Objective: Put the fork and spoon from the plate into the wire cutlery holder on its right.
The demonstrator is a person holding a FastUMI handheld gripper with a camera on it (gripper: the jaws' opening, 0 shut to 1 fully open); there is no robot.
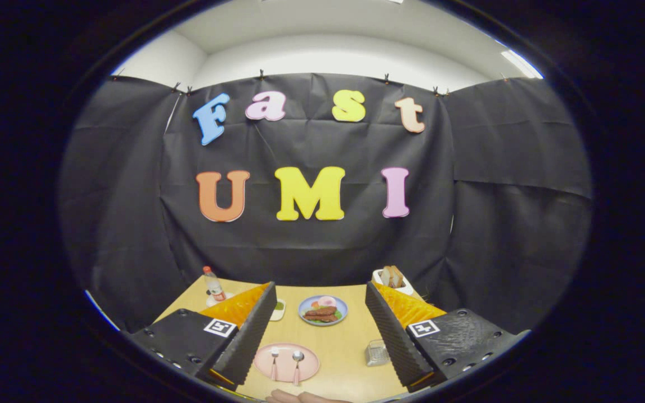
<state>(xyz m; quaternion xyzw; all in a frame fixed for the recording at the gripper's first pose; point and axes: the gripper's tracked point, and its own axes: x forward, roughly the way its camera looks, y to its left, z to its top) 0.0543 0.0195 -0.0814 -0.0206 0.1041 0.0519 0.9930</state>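
Jaws standing wide apart and empty, the gripper [321, 336] is hovering above the table [350, 336], framing the pink plate [286, 361]. Fork [274, 362] and spoon [297, 365] are lying side by side on it, the wire cutlery holder [377, 352] waiting just to its right, apparently so both stay reachable.

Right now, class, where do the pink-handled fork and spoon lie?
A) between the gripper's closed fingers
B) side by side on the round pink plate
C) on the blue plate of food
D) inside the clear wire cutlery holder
B: the pink-handled fork and spoon lie side by side on the round pink plate, left of the wire cutlery holder, while the gripper stands open above them.
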